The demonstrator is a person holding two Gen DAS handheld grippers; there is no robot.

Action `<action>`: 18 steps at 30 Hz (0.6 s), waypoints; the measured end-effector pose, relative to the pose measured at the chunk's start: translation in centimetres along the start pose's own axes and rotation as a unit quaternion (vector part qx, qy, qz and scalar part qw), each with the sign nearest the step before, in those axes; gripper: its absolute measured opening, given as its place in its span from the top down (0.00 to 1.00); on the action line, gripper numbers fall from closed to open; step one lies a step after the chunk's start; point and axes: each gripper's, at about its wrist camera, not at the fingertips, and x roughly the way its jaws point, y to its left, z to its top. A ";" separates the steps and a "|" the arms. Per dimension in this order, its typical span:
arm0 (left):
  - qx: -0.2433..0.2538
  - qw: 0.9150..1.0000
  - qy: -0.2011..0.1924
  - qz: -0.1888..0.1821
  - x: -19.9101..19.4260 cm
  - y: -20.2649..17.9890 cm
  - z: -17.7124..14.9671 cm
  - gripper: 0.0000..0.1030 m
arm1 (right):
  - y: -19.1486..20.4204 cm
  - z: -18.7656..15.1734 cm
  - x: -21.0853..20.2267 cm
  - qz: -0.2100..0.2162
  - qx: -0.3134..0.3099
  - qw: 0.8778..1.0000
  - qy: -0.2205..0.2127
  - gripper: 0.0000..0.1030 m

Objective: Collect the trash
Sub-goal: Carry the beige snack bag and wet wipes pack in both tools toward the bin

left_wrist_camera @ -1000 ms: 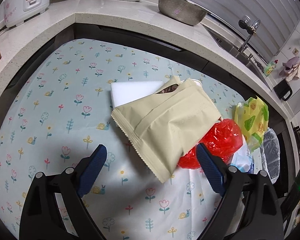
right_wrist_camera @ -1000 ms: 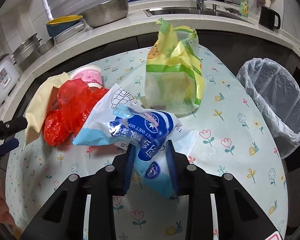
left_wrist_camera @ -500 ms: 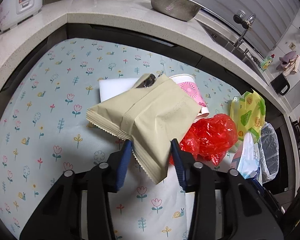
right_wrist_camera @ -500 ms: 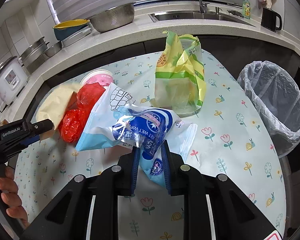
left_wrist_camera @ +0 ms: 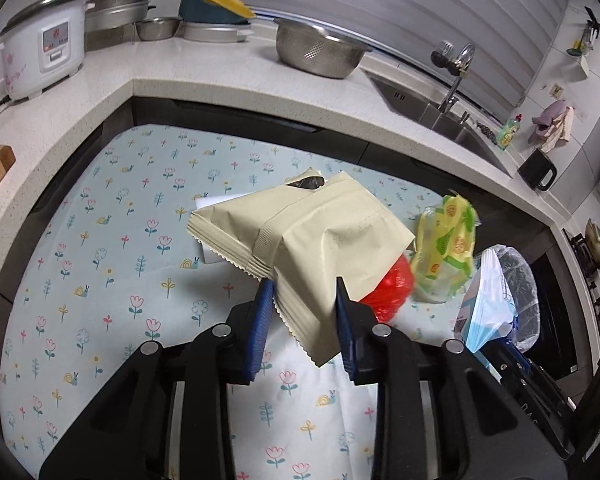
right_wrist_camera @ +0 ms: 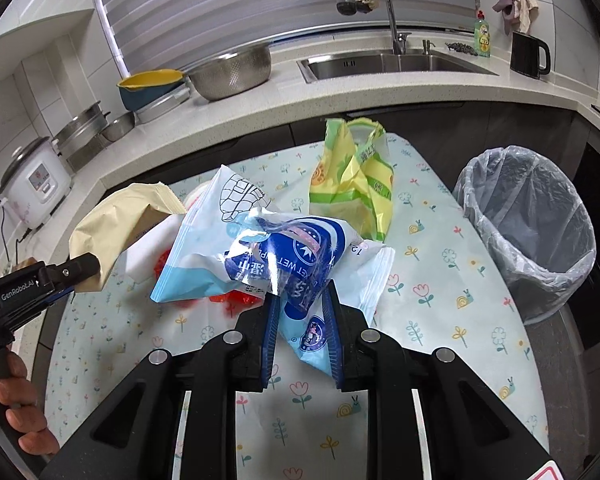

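My left gripper (left_wrist_camera: 303,312) is shut on a beige paper pouch (left_wrist_camera: 312,232) and holds it above the flowered tablecloth (left_wrist_camera: 112,240). The pouch also shows in the right wrist view (right_wrist_camera: 112,224). My right gripper (right_wrist_camera: 300,320) is shut on a blue and white wet-wipe packet (right_wrist_camera: 268,256), lifted off the table; it shows in the left wrist view (left_wrist_camera: 486,300) too. A red plastic bag (left_wrist_camera: 392,292) lies under the pouch. A yellow-green plastic bag (right_wrist_camera: 356,180) stands behind. A bin lined with clear plastic (right_wrist_camera: 532,224) stands at the table's right.
A white flat sheet (left_wrist_camera: 216,204) lies under the pouch. The counter (left_wrist_camera: 220,76) wraps around the table's far side, with a rice cooker (left_wrist_camera: 44,44), a metal colander (left_wrist_camera: 320,50), a sink (right_wrist_camera: 384,62) and a black mug (right_wrist_camera: 528,56).
My left gripper shut on the beige pouch and lifted it off the table. My right gripper rose with the wet-wipe packet in it.
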 end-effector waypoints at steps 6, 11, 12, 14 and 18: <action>0.017 0.999 -0.023 -0.020 -3.2 -2.5 -0.1 0.72 | -0.7 0.5 -3.4 0.001 0.005 1.000 -0.029 0.80; 0.041 0.998 -0.032 -0.038 -5.1 -5.4 -0.8 0.72 | -1.8 0.5 -6.3 -0.002 0.012 0.999 -0.052 0.80; 0.046 0.997 -0.034 -0.042 -5.4 -6.0 -1.0 0.72 | -2.2 0.5 -6.9 -0.003 0.014 0.998 -0.057 0.80; 0.054 0.997 -0.036 -0.049 -5.9 -7.0 -1.4 0.72 | -2.7 0.4 -7.9 -0.006 0.018 0.998 -0.063 0.80; 0.073 0.995 -0.039 -0.061 -6.9 -9.2 -2.2 0.72 | -4.3 0.1 -9.7 -0.013 0.029 0.997 -0.075 0.80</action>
